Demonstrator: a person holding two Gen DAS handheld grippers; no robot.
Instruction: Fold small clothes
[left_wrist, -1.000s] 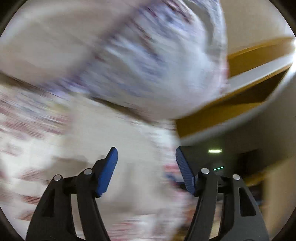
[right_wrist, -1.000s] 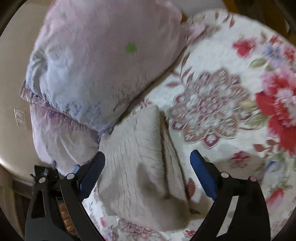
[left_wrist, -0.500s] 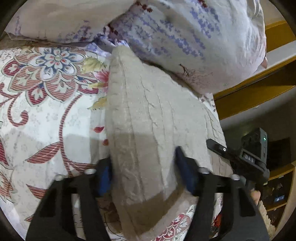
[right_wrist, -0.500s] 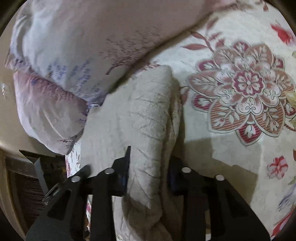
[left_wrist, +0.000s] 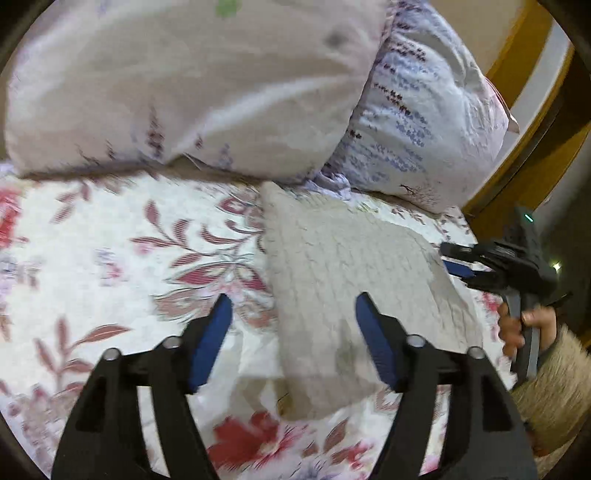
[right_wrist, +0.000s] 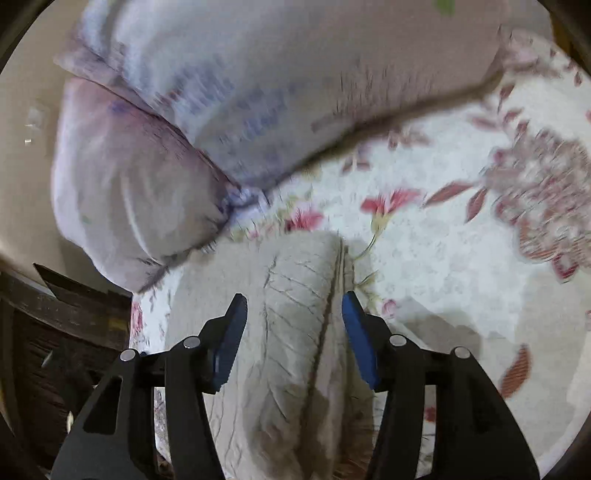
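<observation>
A folded beige knit garment (left_wrist: 347, 280) lies on the floral bedspread (left_wrist: 110, 258) near the pillows. My left gripper (left_wrist: 291, 317) is open, above the garment's left edge, holding nothing. In the right wrist view the same garment (right_wrist: 291, 332) lies between and below the jaws of my right gripper (right_wrist: 293, 314), which is open with the jaws standing apart on either side of the folded stack. The right gripper also shows in the left wrist view (left_wrist: 491, 266), at the garment's right side.
Two pale lilac pillows (left_wrist: 221, 81) (right_wrist: 258, 92) lie stacked just behind the garment. A wooden bed frame (left_wrist: 524, 110) runs along the right. The bed edge and dark furniture (right_wrist: 55, 332) are at the left of the right wrist view.
Half a second ago both grippers were shut on the garment. Both have opened and drawn back, and the garment now lies on the bedspread.
</observation>
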